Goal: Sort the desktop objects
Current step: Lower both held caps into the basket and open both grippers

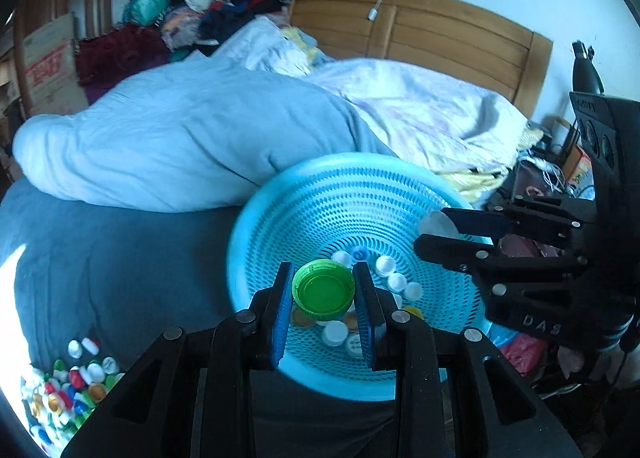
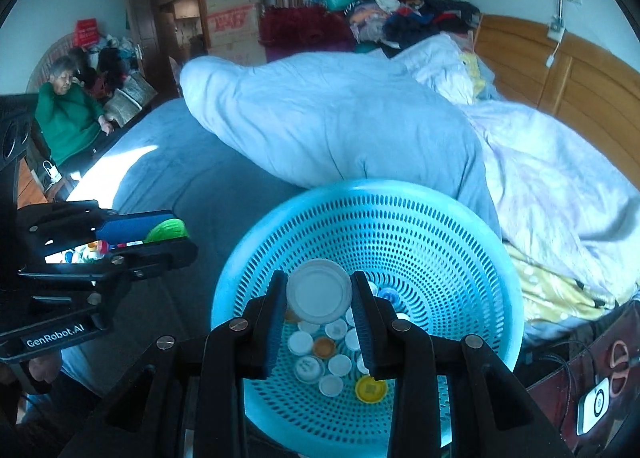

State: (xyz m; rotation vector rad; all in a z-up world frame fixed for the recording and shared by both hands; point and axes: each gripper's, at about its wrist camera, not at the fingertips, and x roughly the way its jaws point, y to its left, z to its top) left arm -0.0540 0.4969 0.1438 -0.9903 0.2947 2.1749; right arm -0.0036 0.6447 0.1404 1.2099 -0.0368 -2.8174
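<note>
The left hand-held gripper (image 1: 323, 294) is closed on a green cap (image 1: 323, 288), its blue pads pressing the cap's two sides, and it holds the cap above the near part of the blue basket (image 1: 256, 225). The right hand-held gripper (image 2: 319, 294) is likewise clamped on a white cap (image 2: 319, 290), held over the basket's middle. Below both, on the perforated basket floor, lie loose caps (image 2: 320, 358), mostly white, with an orange one and a yellow cap (image 2: 371, 388) among them. The basket rests on the bed (image 1: 120, 258) near its front edge. A pile of mixed caps (image 1: 68, 390) lies on the bed toward its near left corner. Behind the basket is a pale blue quilt (image 1: 192, 145), then a wooden headboard (image 1: 440, 29).
</note>
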